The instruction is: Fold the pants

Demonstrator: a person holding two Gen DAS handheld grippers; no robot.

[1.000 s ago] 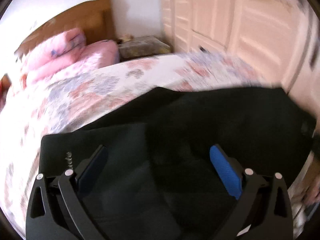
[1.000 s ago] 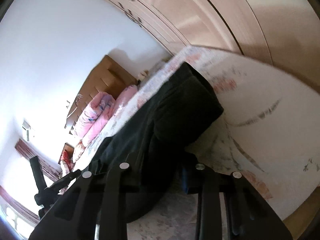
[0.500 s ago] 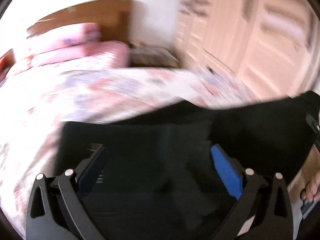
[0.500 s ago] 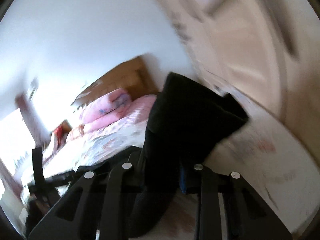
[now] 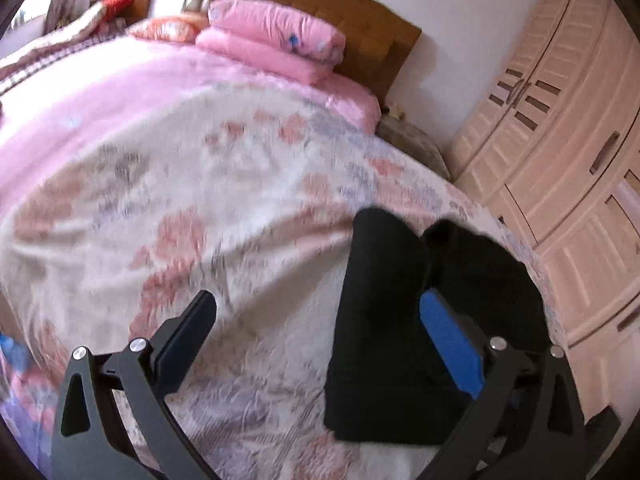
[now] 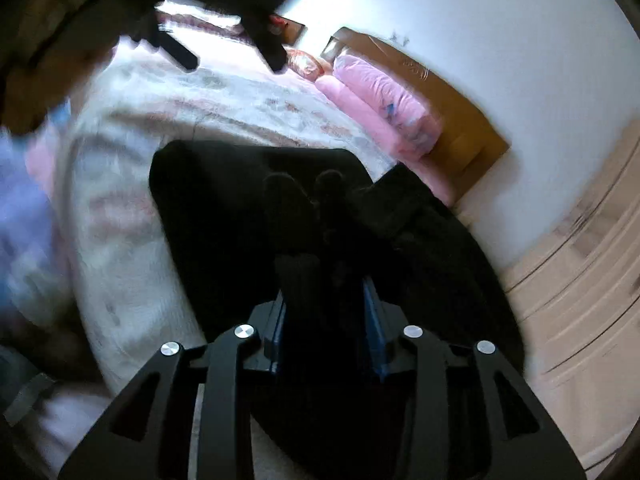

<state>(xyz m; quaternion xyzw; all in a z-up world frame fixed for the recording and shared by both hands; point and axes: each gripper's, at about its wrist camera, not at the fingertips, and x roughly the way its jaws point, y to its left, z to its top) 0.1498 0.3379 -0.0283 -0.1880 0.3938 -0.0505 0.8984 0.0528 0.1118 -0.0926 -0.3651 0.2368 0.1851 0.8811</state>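
the right hand-held gripper (image 6: 326, 308) was opening, black cloth between its jaws; the folded black fabric pants (image 5: 404, 320) ran lengthwise ahead on the floral bed quilt (image 5: 200, 208), beside the wide-open, empty left hand-held gripper (image 5: 316, 320)

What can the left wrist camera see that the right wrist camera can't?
Only the left wrist view shows the left gripper open wide over the flowery bedspread, plus the wardrobe handles. Only the right wrist view shows the right gripper, its jaws opening over the dark cloth. Both show the black pants, the pink pillows and the wooden headboard.
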